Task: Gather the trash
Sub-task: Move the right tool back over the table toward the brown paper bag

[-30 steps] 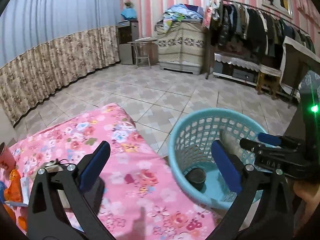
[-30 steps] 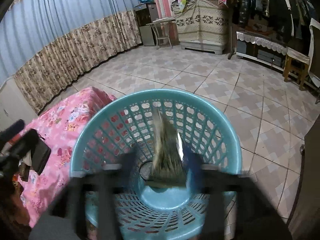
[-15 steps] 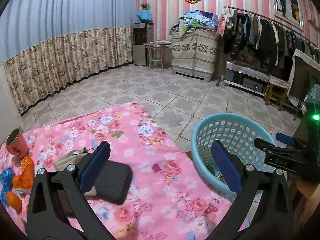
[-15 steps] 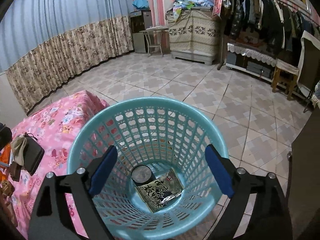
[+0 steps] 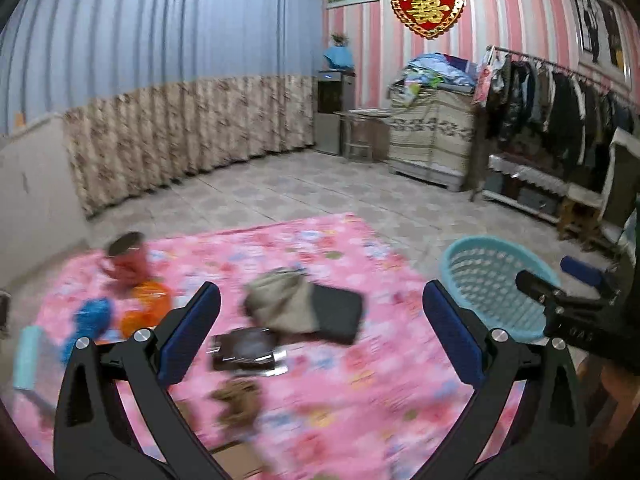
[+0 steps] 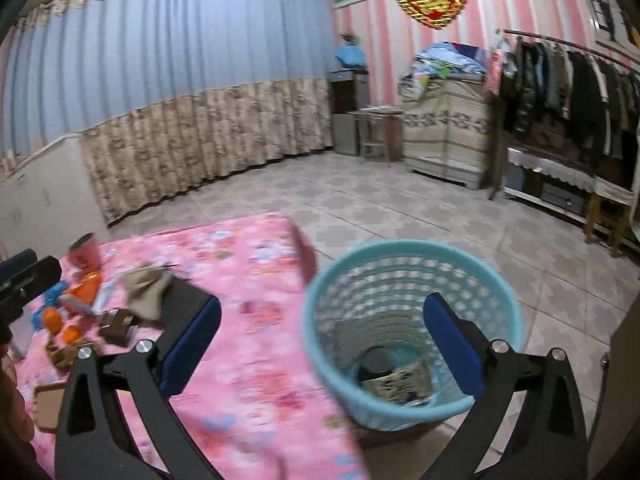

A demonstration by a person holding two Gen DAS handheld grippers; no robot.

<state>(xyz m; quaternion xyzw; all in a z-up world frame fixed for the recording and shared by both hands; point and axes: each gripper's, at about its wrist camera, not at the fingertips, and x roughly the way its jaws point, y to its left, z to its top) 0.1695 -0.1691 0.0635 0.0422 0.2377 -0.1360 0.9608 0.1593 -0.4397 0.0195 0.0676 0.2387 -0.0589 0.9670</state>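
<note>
A teal mesh basket (image 6: 400,246) stands on the floor beside the table with the pink floral cloth (image 5: 360,380). In it lie a dark round can (image 6: 376,362) and a printed packet (image 6: 404,384). My right gripper (image 6: 322,302) hovers above and short of the basket; its jaws are opening, with nothing between them. My left gripper (image 5: 320,292) is open and empty over the table. Ahead of it lie a dark shiny packet (image 5: 246,354), a brown crumpled scrap (image 5: 236,396), orange wrappers (image 5: 146,308), a blue wrapper (image 5: 92,318) and a red cup (image 5: 126,258).
A beige pouch (image 5: 280,300) rests on a black case (image 5: 336,312) mid-table. A pale teal box (image 5: 28,356) sits at the left edge. Tiled floor (image 6: 400,200) stretches behind the basket to curtains, a cabinet and a clothes rack (image 6: 568,92).
The right gripper let the packet fall into the basket, opened wide and drew back and up. The left gripper swung left from the basket toward the things on the table.
</note>
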